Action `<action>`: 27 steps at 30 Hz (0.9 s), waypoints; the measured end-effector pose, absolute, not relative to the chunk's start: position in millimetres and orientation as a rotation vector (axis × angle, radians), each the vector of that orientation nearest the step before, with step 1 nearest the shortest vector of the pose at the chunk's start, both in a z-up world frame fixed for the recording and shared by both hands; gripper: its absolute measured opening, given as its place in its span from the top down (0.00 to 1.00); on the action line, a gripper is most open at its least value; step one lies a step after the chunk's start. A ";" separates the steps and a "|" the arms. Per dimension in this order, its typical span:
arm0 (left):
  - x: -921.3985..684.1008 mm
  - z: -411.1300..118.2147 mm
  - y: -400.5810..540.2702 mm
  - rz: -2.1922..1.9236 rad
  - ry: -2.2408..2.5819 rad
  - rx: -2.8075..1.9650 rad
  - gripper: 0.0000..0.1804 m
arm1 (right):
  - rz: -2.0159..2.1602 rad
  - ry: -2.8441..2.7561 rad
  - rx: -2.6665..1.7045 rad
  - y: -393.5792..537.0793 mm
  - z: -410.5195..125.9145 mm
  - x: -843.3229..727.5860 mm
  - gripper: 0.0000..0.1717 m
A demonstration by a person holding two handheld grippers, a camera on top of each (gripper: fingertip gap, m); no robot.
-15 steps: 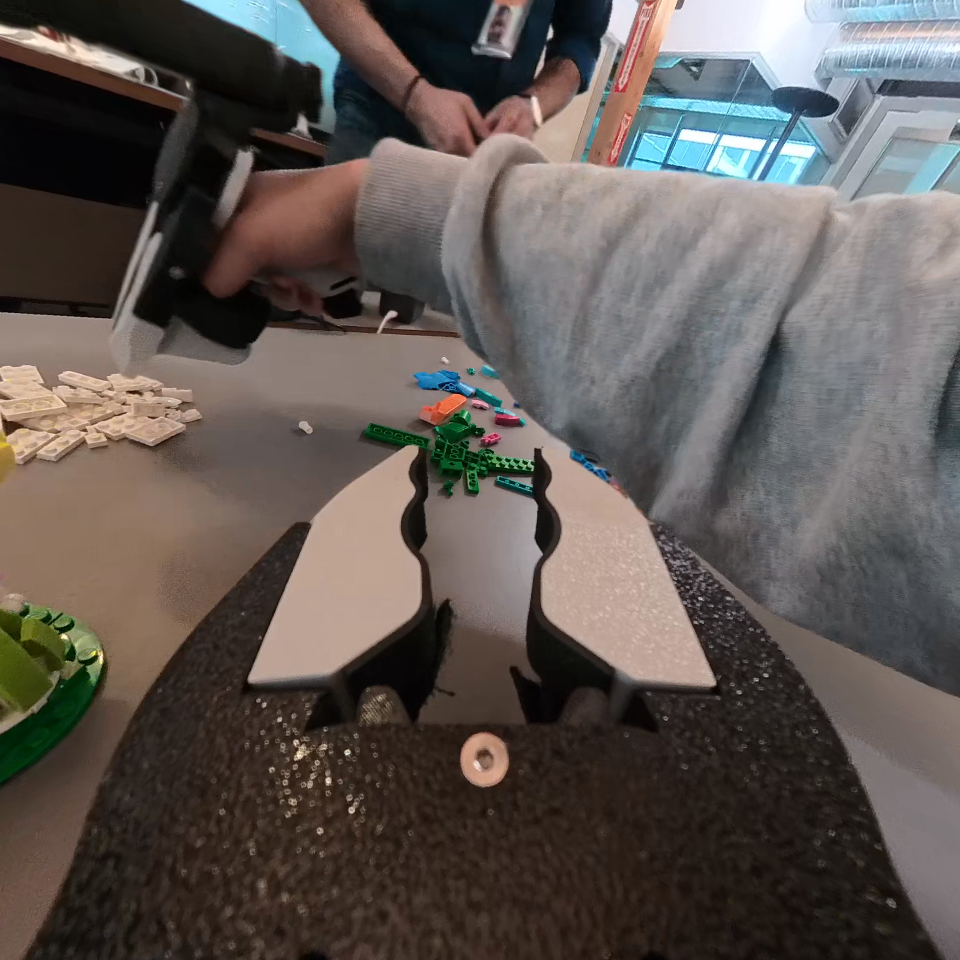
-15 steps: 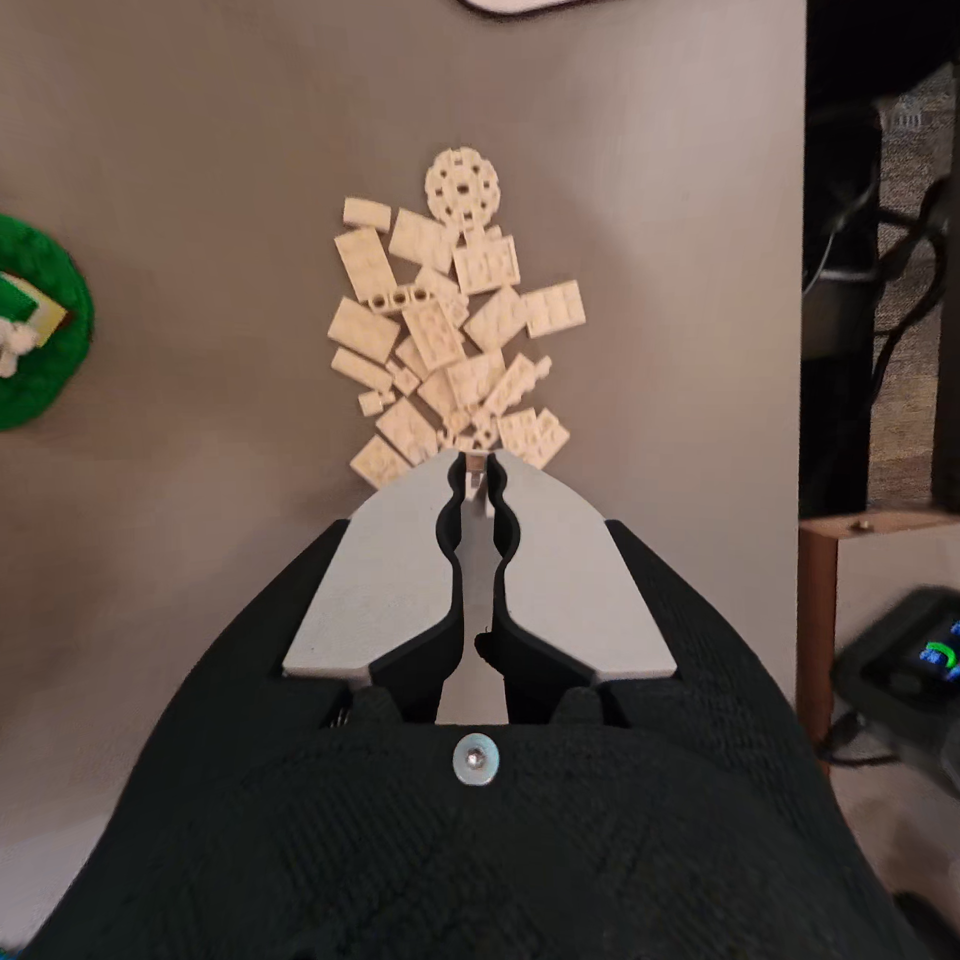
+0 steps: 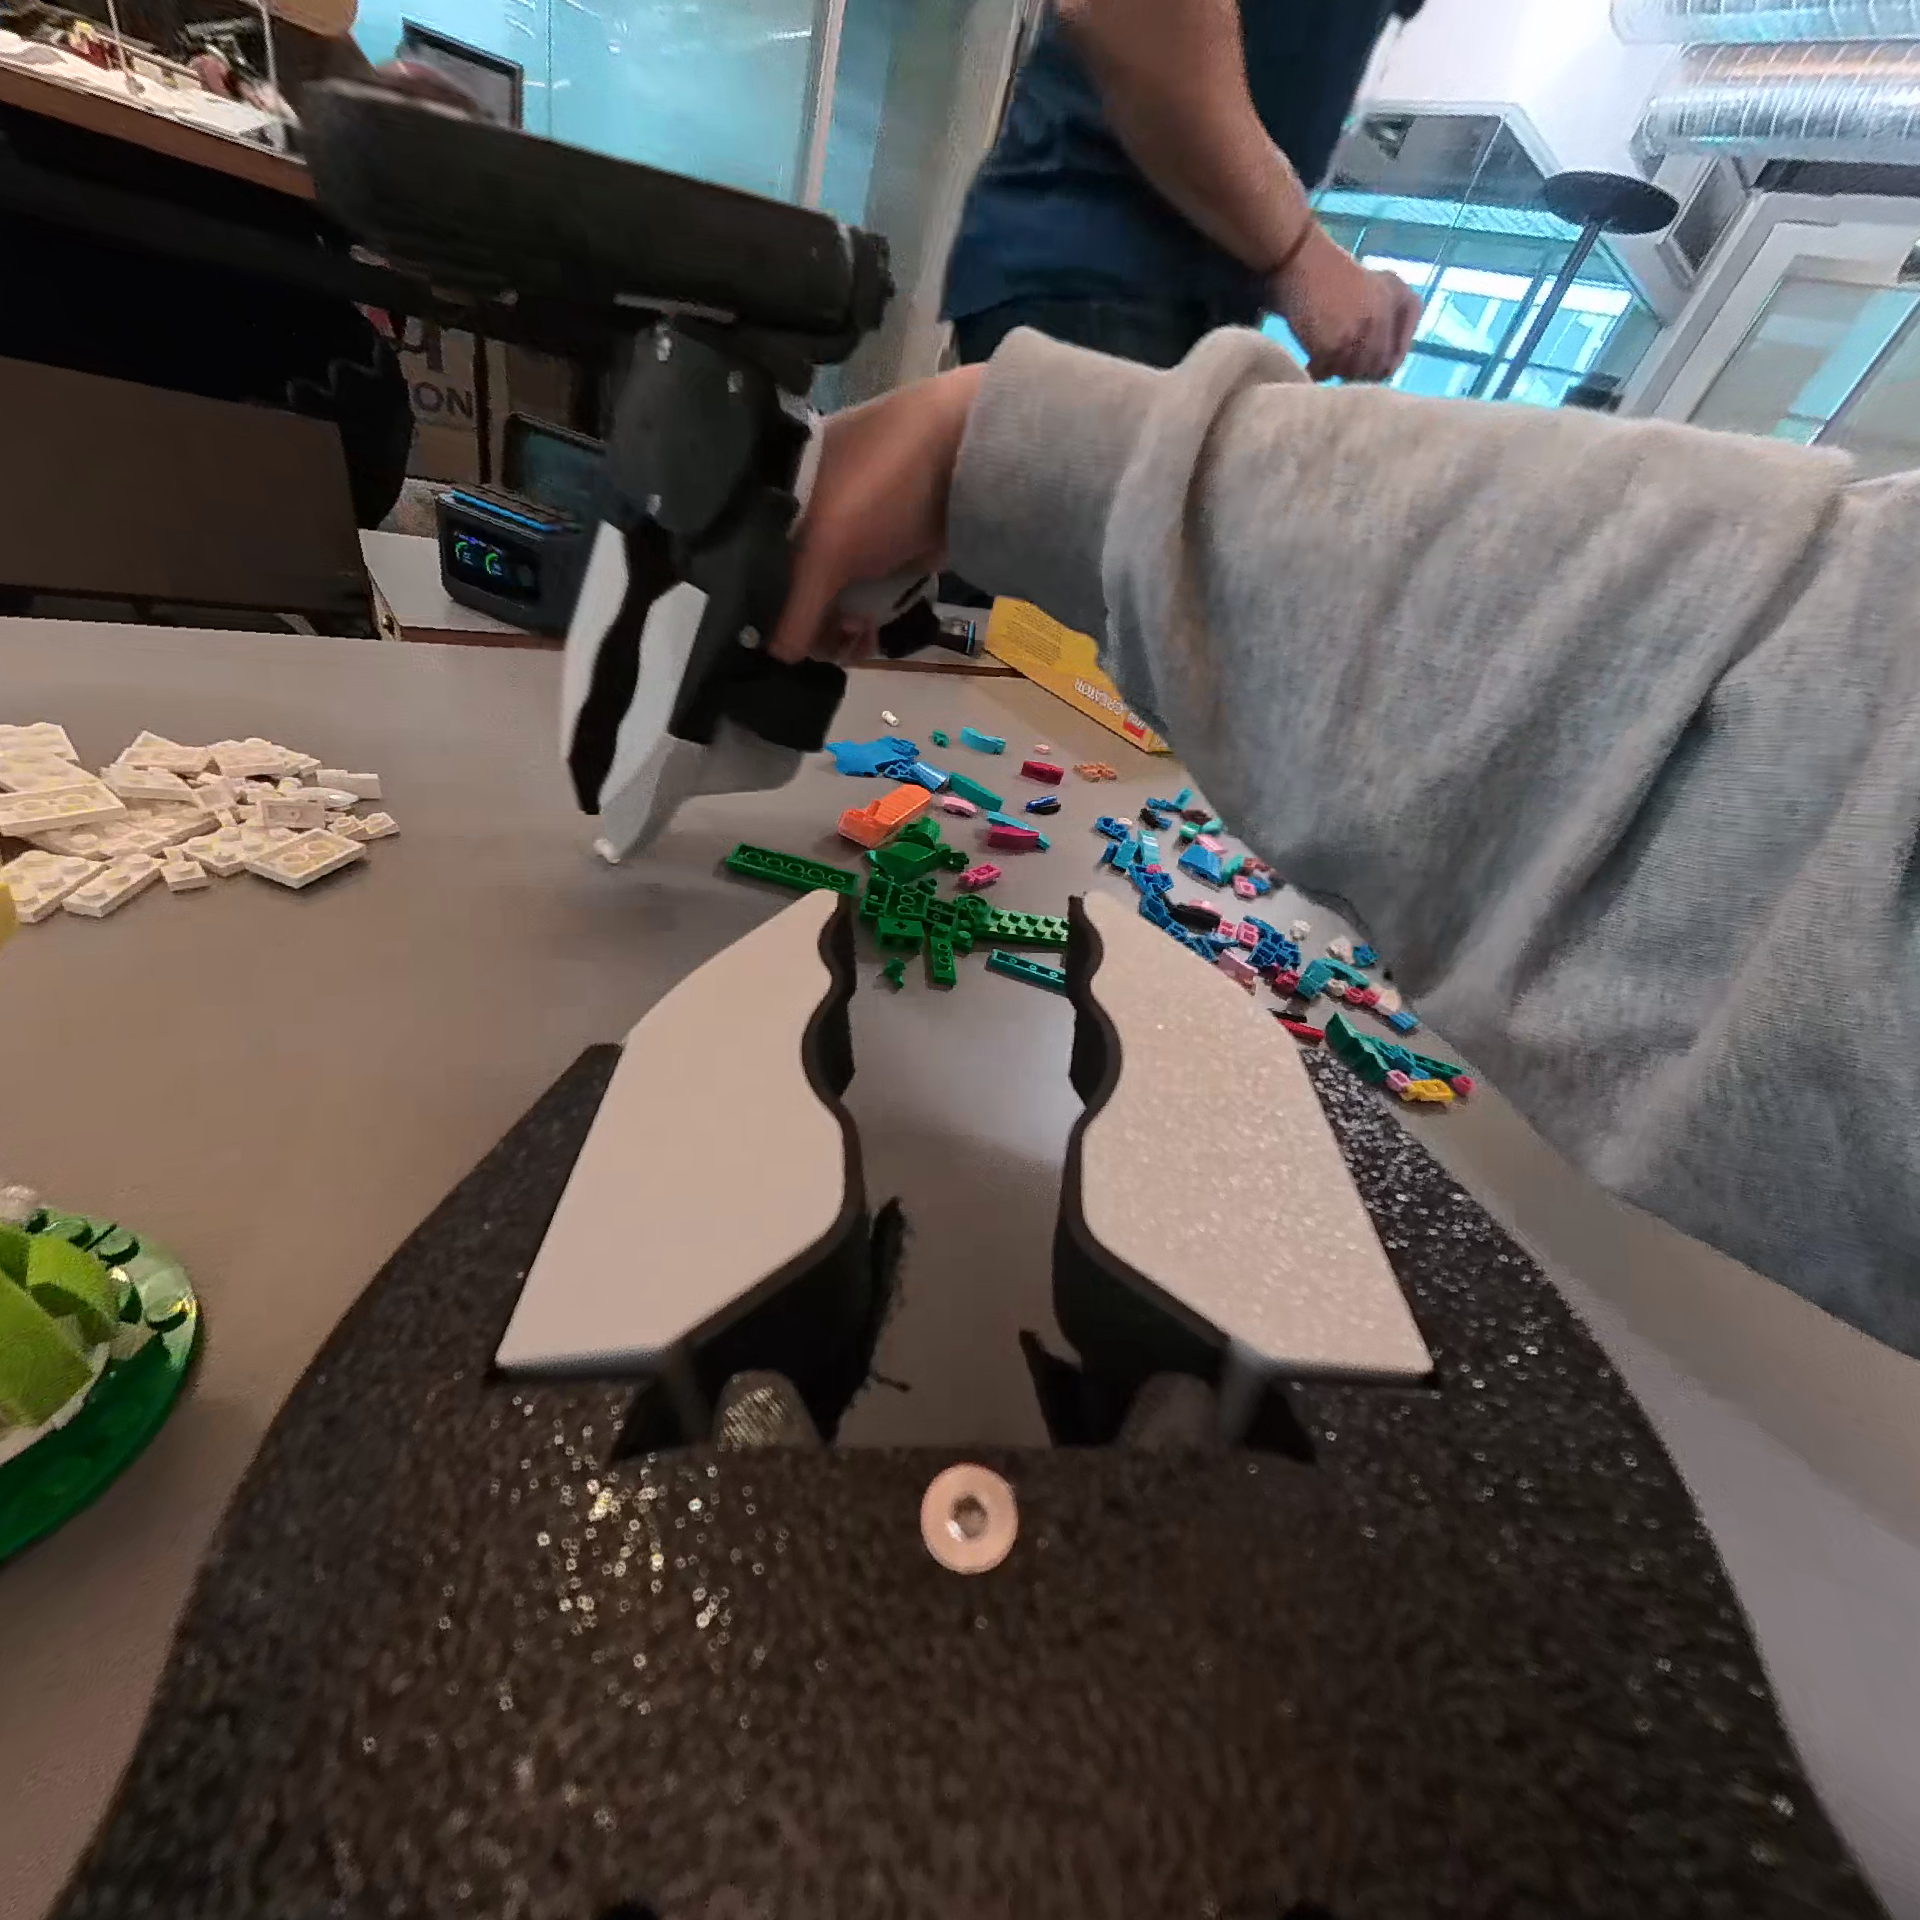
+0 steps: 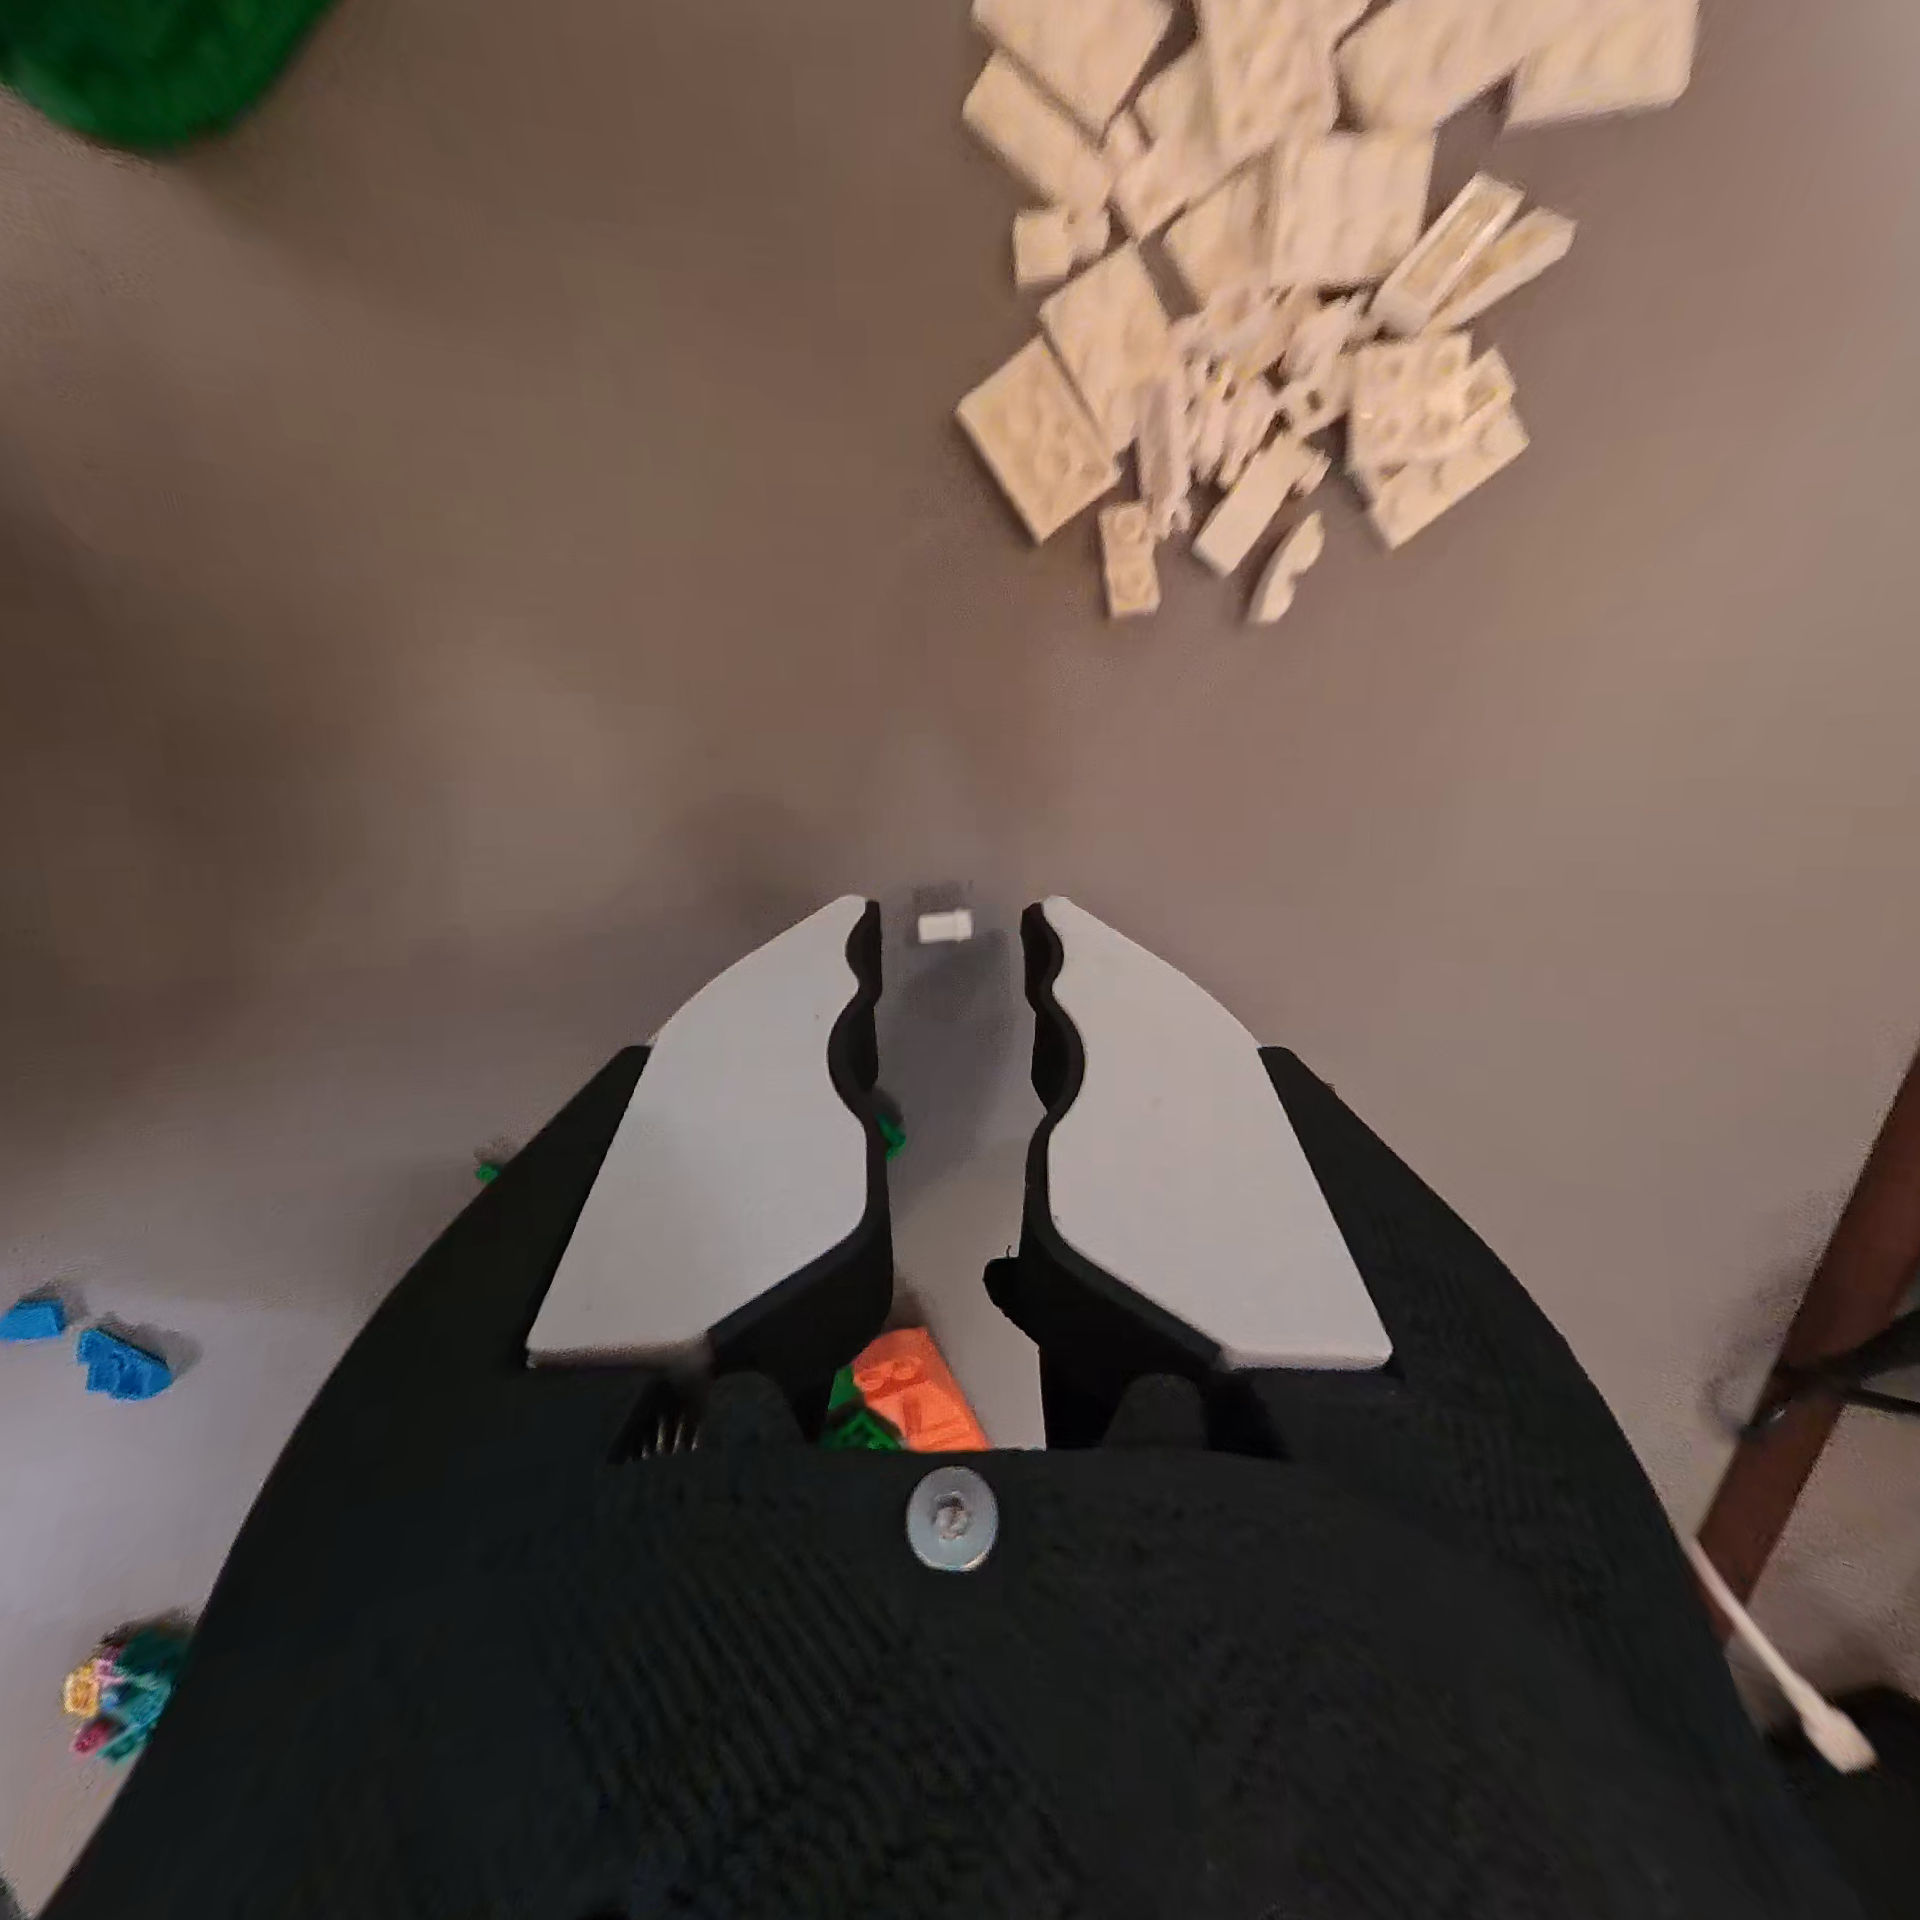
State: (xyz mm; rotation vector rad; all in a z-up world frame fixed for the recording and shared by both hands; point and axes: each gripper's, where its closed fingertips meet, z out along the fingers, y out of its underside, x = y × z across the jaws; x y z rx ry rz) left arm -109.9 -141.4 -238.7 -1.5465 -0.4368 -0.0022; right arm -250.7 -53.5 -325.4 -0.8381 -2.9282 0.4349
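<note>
Two grippers work over a grey counter (image 3: 312, 1039) strewn with toy bricks. At the far left of the left wrist view sits a round green plate (image 3: 94, 1423) carrying lime-green pieces, and behind it a heap of white bricks (image 3: 177, 821). Next comes the right gripper (image 4: 948, 914), held in a hand (image 3: 883, 520) with a grey sleeve (image 3: 1455, 675) and tilted tip-down close over the counter; its fingers stand apart and released, with a small white peg (image 4: 945, 926) lying on the counter between the fingertips, touched by neither pad. Further right lie green bricks (image 3: 935, 914), an orange piece (image 3: 883, 812) and a scatter of blue and pink pieces (image 3: 1226, 914). The left gripper (image 3: 961, 925) hovers above the counter near the green bricks, jaws wide and released, grasping nothing
</note>
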 end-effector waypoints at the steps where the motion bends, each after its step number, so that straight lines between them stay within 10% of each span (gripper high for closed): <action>1: -110.1 -238.9 -141.4 -0.001 -0.437 -1.547 0.79 | 0.425 -2.926 -0.834 -50.9 -327.6 -247.5 0.85; 27: -109.9 -237.8 -140.8 0.011 -0.430 -1.543 0.79 | 0.645 -2.650 -0.653 -111.6 -320.9 -314.6 0.95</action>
